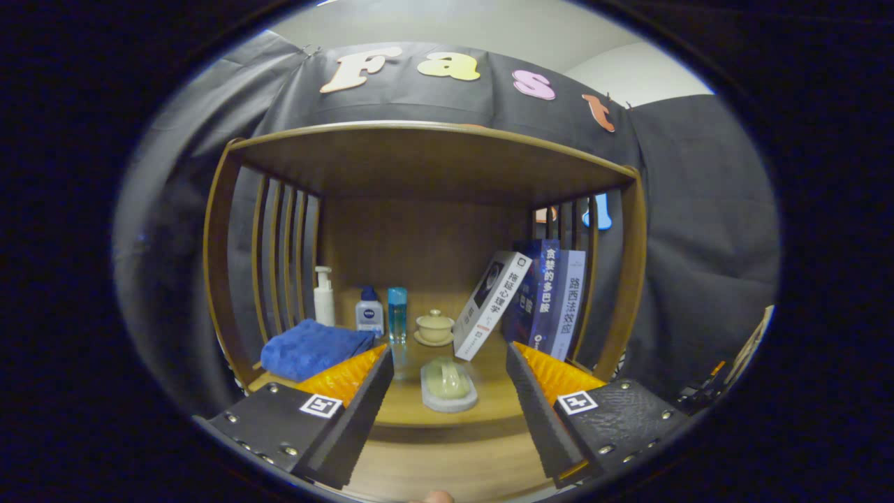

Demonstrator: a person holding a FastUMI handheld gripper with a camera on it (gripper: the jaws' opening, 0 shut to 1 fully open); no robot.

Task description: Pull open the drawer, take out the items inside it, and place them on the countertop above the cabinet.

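tool [447, 391]: fingers spread, released | soap dish [448, 385] (probably holding soap) between them, long axis pointing away | cabinet [426, 164] beyond

The single fisheye camera rides on the gripper [447, 398] and looks forward along its two spread fingers, level and head-on into the open wooden cabinet [433, 164]. It sits near the front edge of the countertop [447, 461], the cabinet's back panel far ahead, slatted sides left and right, black cloth wall beyond.
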